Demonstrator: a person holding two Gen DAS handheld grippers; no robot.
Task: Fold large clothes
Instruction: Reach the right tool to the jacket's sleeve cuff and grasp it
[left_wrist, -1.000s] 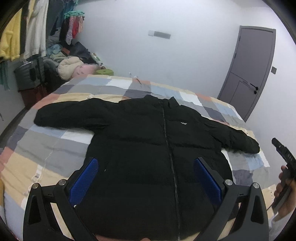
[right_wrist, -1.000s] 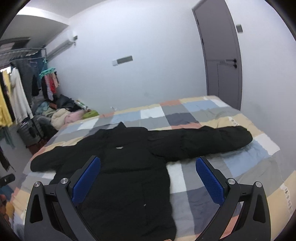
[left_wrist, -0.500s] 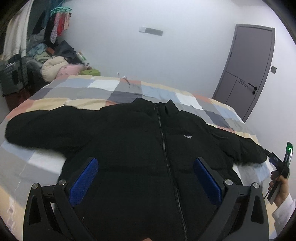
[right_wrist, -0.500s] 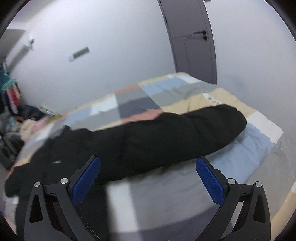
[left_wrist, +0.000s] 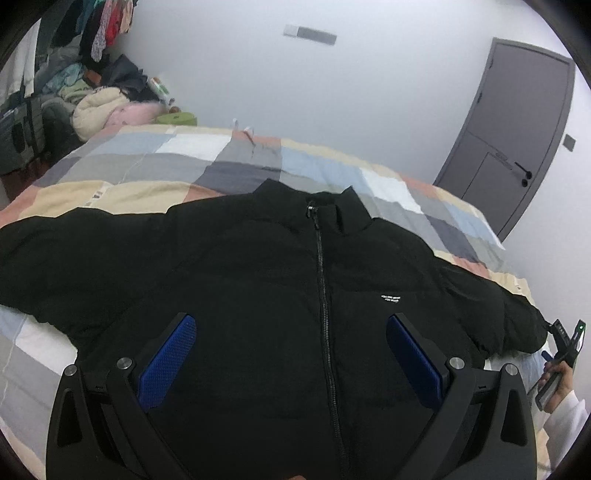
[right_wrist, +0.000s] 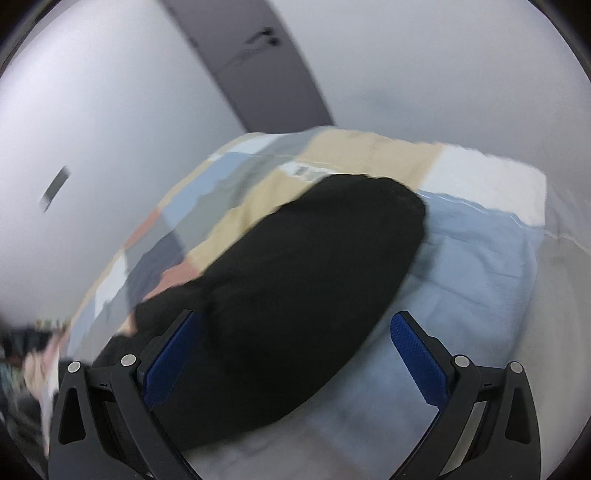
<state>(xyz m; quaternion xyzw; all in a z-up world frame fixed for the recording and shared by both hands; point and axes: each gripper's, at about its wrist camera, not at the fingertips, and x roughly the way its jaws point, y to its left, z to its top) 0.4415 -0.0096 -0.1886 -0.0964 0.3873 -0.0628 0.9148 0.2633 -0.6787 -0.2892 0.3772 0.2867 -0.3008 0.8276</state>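
Observation:
A large black puffer jacket (left_wrist: 258, 288) lies face up and zipped on a patchwork bedspread (left_wrist: 192, 155), sleeves spread out to both sides. My left gripper (left_wrist: 291, 354) is open and empty, hovering over the jacket's lower front. My right gripper (right_wrist: 295, 354) is open and empty, just above the end of the jacket's sleeve (right_wrist: 295, 295); the cuff lies ahead of the fingers. The right gripper also shows at the far right of the left wrist view (left_wrist: 561, 347), beside that sleeve's cuff.
A grey door (left_wrist: 517, 125) stands in the wall beyond the bed's right corner. Piled clothes and a hanging rack (left_wrist: 92, 85) fill the back left. The bed edge (right_wrist: 517, 206) lies just past the sleeve end.
Both grippers have moved forward and lower. The right one swung right and tilted down onto the sleeve end. The left one came closer over the jacket's chest. Both stayed open.

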